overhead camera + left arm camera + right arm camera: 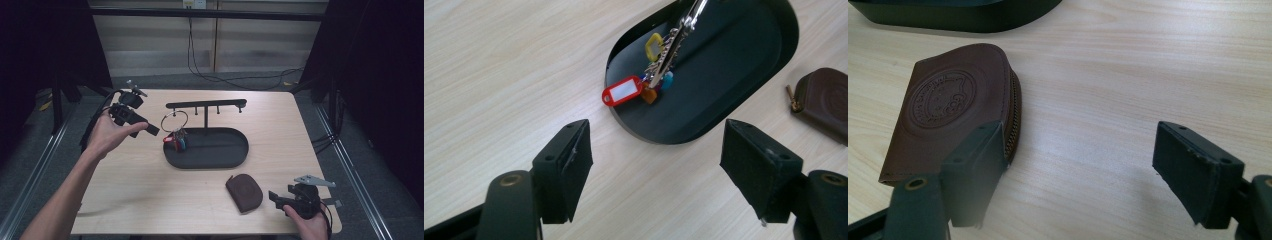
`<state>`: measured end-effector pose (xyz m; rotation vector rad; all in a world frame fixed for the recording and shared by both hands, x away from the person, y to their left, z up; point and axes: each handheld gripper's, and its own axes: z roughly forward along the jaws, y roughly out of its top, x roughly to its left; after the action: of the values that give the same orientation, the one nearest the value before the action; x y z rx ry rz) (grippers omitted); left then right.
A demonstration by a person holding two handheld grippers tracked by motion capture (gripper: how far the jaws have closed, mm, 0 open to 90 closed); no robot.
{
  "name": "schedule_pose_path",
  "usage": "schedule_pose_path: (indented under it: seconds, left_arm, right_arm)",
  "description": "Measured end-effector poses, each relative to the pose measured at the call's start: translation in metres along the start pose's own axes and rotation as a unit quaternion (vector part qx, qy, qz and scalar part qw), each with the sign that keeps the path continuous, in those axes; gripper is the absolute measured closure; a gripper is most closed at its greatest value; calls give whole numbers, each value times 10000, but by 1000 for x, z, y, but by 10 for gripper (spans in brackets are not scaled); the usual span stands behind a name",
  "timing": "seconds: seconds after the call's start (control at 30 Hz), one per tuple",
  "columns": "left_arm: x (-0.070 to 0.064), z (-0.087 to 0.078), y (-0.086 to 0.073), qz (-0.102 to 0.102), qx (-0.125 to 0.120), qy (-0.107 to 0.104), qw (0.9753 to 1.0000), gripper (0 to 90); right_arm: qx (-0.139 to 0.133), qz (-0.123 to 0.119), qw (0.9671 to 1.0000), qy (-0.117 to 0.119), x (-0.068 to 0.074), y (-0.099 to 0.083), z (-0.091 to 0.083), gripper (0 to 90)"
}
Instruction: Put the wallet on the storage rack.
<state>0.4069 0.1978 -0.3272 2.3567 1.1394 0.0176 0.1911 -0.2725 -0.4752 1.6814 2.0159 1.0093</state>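
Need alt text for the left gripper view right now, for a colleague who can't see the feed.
The left claw is open and empty above the wooden table, aimed at a bunch of keys with red and yellow tags lying at the near end of a black oval tray. A brown leather pouch lies at the right edge.

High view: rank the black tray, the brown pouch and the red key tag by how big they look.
1. Black tray, by far the largest.
2. Brown pouch, though it lies nearer the camera, which flatters it.
3. Red key tag, tiny.
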Motion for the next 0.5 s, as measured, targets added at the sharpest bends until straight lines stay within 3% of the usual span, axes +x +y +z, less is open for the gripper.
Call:
schedule_pose_path:
  seconds: [0.1,0.2,0.27,0.33,0.43,0.5]
  left_arm:
    - [0,-1,-10,24,-106,-32,9999,249]
    - [1,-3,-21,88,-369,-127,9992,215]
    - [0,-4,-26,42,-551,-18,9985,212]
    - [5,-3,-31,102,-545,-270,9981,181]
    - [9,-1,-43,2,-747,-265,9969,181]
    - [10,2,-50,28,-697,-222,9973,175]
  right_arm:
    - [-11,-16,10000,2,0,0,-1,209]
    - [-31,-10,10000,0,1,0,-2,208]
    - [2,-5,10000,0,1,0,-1,209]
    - [-6,5,10000,0,1,0,-1,208]
    - [3,-3,10000,-3,0,0,-1,208]
    - [2,2,10000,4,0,0,-1,208]
